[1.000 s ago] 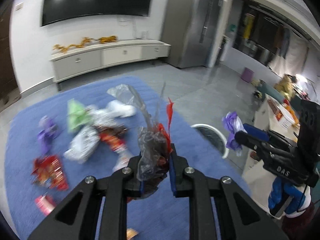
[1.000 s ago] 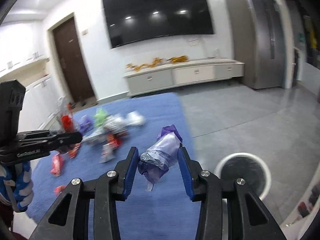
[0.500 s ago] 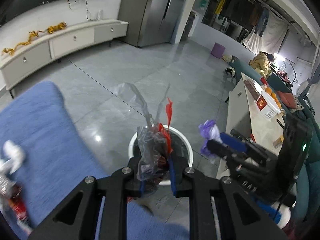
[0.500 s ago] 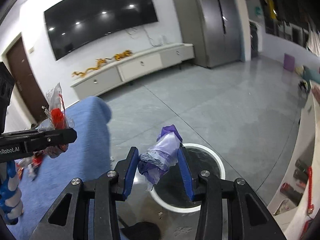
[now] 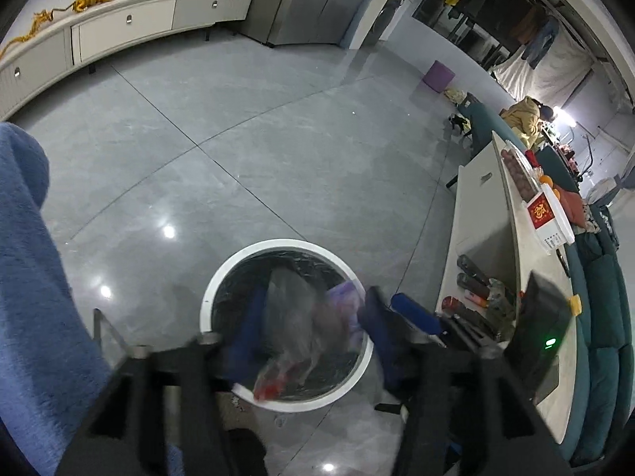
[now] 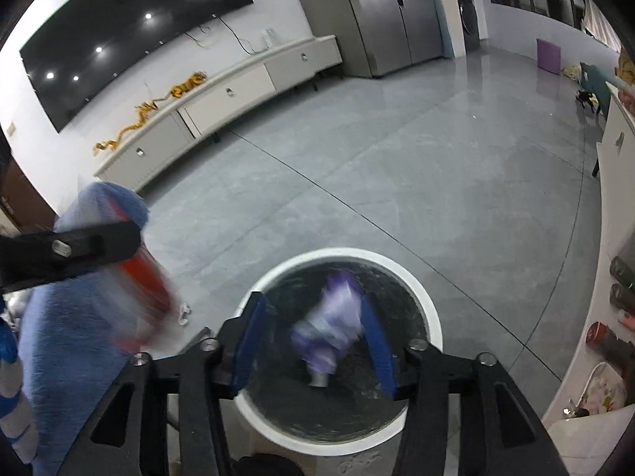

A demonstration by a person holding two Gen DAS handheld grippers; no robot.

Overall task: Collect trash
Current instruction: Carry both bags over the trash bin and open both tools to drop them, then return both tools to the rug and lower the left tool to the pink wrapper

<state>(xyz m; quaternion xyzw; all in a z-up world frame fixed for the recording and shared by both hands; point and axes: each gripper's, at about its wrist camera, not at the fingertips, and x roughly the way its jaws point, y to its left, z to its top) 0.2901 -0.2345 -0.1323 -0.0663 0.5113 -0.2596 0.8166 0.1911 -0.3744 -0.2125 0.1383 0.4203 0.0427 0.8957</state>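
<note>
A round white trash bin (image 5: 222, 277) with a black liner stands on the grey floor, also in the right wrist view (image 6: 416, 289). My left gripper (image 5: 309, 333) is open above the bin, and a clear and red plastic wrapper (image 5: 293, 329), blurred, is loose between its jaws. My right gripper (image 6: 313, 337) is open above the bin, and a purple and white wrapper (image 6: 329, 329), blurred, is loose between its jaws. The left gripper shows blurred at the left of the right wrist view (image 6: 79, 246).
A blue cloth-covered table edge (image 5: 31, 277) lies at the left, next to the bin. A white counter (image 5: 476, 214) with bottles and boxes runs along the right. A low white cabinet (image 6: 222, 99) and a grey fridge (image 6: 389, 8) stand at the far wall.
Both grippers have moved from over the table to above the bin and opened. The two wrappers, held before, are now loose and blurred between the jaws.
</note>
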